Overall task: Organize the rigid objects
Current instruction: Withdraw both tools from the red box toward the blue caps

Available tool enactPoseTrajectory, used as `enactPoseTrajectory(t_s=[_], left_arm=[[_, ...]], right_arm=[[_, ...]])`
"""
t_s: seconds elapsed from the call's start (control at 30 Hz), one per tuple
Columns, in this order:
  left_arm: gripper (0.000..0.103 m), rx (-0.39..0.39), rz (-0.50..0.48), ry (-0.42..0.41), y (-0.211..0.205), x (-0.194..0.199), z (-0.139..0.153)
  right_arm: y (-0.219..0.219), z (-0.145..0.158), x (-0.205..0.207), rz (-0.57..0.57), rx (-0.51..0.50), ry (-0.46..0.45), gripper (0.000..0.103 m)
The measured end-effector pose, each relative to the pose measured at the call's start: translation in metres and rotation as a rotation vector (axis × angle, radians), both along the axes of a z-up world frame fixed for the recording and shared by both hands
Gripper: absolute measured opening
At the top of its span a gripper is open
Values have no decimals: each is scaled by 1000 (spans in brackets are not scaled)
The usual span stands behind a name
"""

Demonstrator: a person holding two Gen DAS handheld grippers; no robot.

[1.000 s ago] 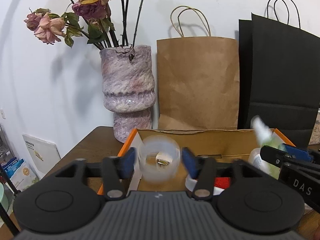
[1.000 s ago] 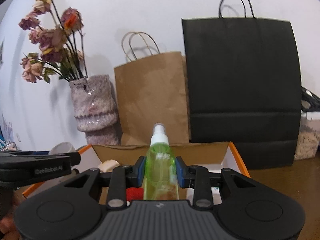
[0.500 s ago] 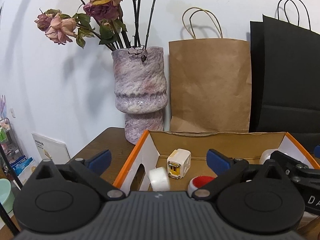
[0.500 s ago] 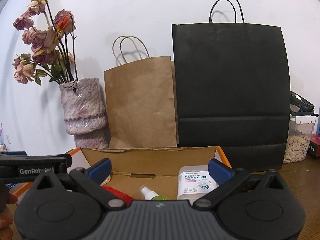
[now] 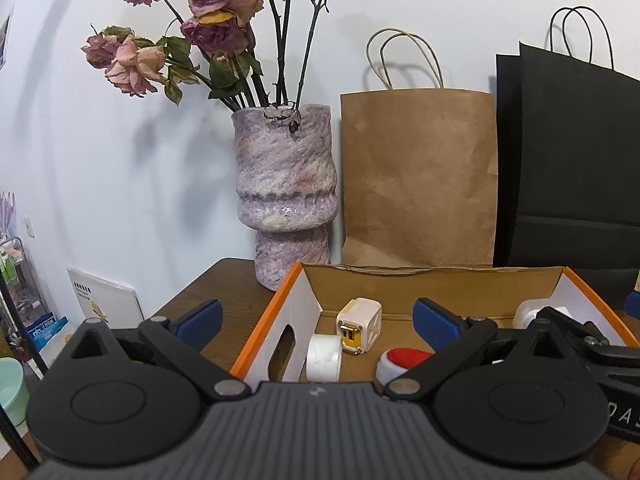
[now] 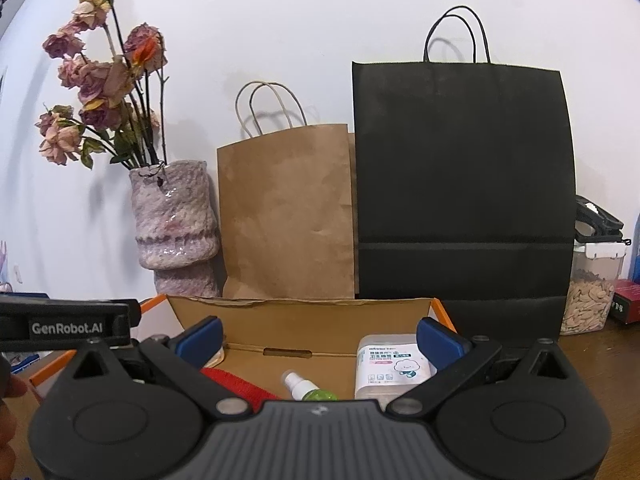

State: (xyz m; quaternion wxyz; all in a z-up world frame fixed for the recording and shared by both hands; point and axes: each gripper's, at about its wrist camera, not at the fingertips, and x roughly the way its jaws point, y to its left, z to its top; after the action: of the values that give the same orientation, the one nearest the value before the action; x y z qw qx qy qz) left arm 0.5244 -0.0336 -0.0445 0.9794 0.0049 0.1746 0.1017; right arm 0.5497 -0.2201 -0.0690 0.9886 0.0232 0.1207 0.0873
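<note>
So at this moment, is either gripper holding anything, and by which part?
Nothing is held. The left gripper and right gripper both have jaws spread wide and empty, above the box where the white cup and spray bottle lie.

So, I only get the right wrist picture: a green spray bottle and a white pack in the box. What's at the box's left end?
Observer: A white plug adapter sits near the back wall of the cardboard box.
Operator: Anything beside it?
Observer: A small white cup lies on its side just in front of it.
Operator: Is the left gripper holding something?
Observer: No, the left gripper is open, with nothing between its fingers.
</note>
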Motion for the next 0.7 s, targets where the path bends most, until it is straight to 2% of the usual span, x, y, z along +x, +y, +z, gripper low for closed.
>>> enactPoseTrajectory(t_s=[0.7], left_arm=[[103,-8,10,13,17,-69,-5]], right_arm=[[3,-3,-70,19,-31,11,103]])
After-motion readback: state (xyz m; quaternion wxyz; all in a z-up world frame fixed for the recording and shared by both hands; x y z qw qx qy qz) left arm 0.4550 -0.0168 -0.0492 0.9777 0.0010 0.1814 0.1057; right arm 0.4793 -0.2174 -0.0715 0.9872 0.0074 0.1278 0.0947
